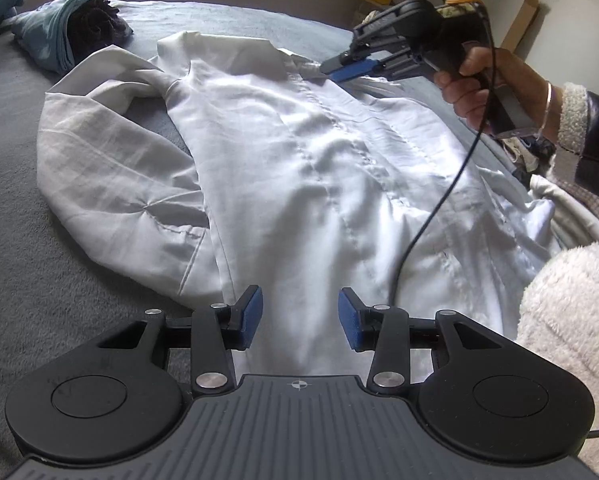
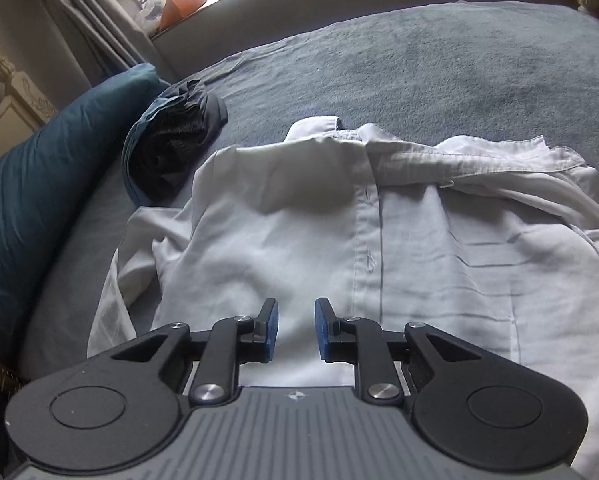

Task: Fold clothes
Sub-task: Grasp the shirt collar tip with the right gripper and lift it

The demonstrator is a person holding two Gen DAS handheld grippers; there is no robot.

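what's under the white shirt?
The white shirt lies flat, button placket up, on the grey blanket, which shows all around it. Whatever sits directly beneath the fabric is covered; no lump suggests another item.

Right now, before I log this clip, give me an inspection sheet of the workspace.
Surface: grey blanket on a bed.
Job's things: white shirt lies spread out, button placket up, collar far; one sleeve folded in beside the body.
Clutter: dark clothes bundle beside the collar; teal pillow.
Grippers: left gripper open over the hem, nothing between its jaws; right gripper slightly open, empty, near the collar.
Cables: black cable hangs from the right gripper across the shirt.
Surroundings: curtain, window, headboard.
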